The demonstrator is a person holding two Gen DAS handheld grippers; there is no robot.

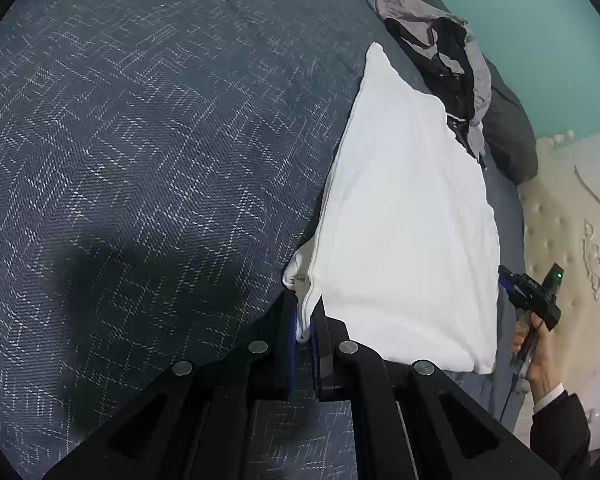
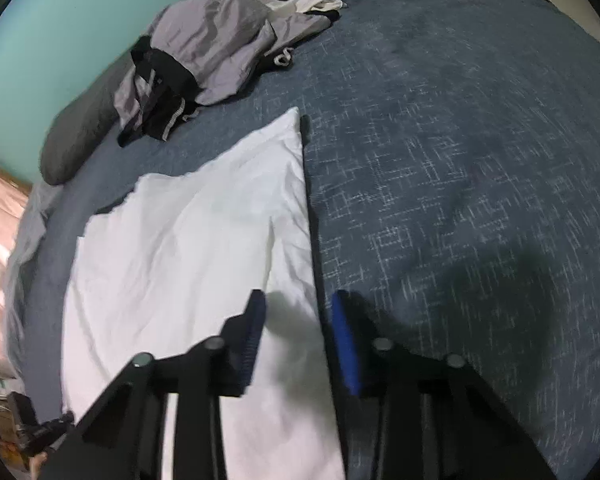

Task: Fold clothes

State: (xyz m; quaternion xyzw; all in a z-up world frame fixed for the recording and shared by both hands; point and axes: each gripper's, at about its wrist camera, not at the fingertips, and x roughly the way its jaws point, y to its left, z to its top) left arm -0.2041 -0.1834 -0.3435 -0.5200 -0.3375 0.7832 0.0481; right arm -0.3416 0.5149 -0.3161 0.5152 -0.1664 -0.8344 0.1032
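Note:
A white folded garment (image 1: pixel 404 216) lies flat on the dark blue bedcover (image 1: pixel 148 152). My left gripper (image 1: pixel 305 320) is shut on its near left edge, with the white hem pinched between the blue pads. In the left wrist view my right gripper (image 1: pixel 530 300) is held by a hand just off the garment's right edge. In the right wrist view my right gripper (image 2: pixel 299 300) hovers over the right edge of the white garment (image 2: pixel 188 248). Its jaws stand apart with nothing between the pads (image 2: pixel 346 344).
A crumpled grey and black jacket (image 2: pixel 204 52) lies at the far side of the bed beside a dark pillow (image 1: pixel 508 136). A cream padded headboard (image 1: pixel 572 216) and a teal wall (image 2: pixel 60 40) border the bed. The bedcover (image 2: pixel 460 160) stretches wide beside the garment.

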